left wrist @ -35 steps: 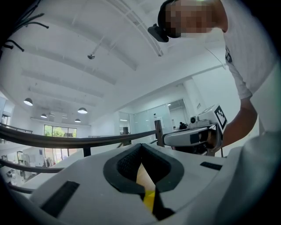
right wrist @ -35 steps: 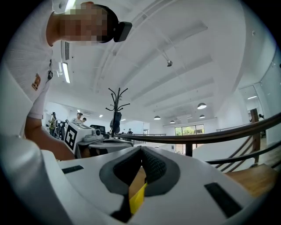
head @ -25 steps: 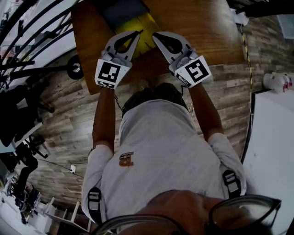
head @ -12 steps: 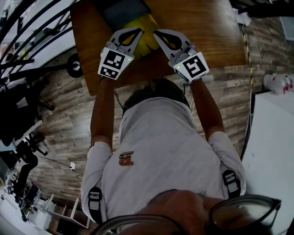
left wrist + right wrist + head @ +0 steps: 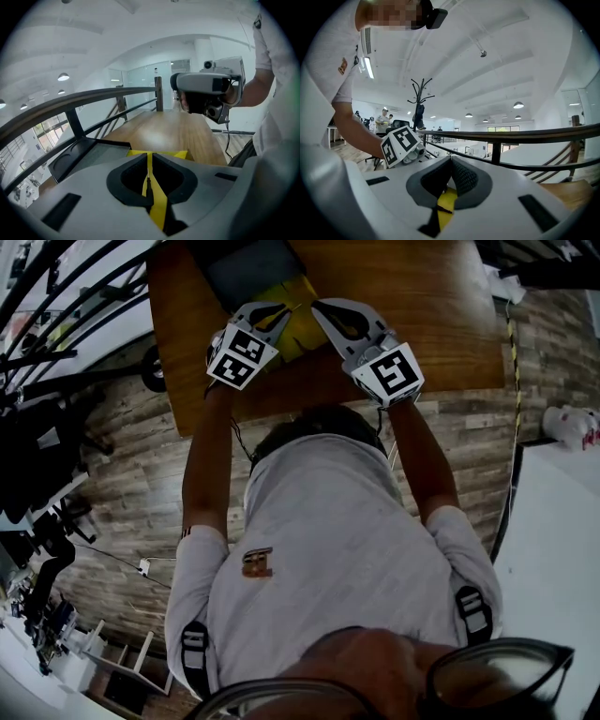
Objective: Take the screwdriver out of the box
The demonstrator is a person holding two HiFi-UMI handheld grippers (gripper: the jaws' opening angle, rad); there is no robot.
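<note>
At upper center, the left gripper [image 5: 283,308] and right gripper [image 5: 319,307], both with jaws closed on nothing, are hovering over 1 yellow box [image 5: 300,326] on the wooden table [image 5: 427,310].

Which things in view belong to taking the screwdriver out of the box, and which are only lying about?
For the job: yellow box, left gripper, right gripper, both shut; no screwdriver shows.
Just lying about: dark tray, wooden table.

The counter [image 5: 422,296] was smooth wood with a soft sheen; the floor [image 5: 122,474], matt grainy planks. The left hand-held gripper [image 5: 149,153] and right hand-held gripper [image 5: 450,160] had matt grey plastic shells; the right's dark pads [image 5: 464,178] looked finely ribbed.
</note>
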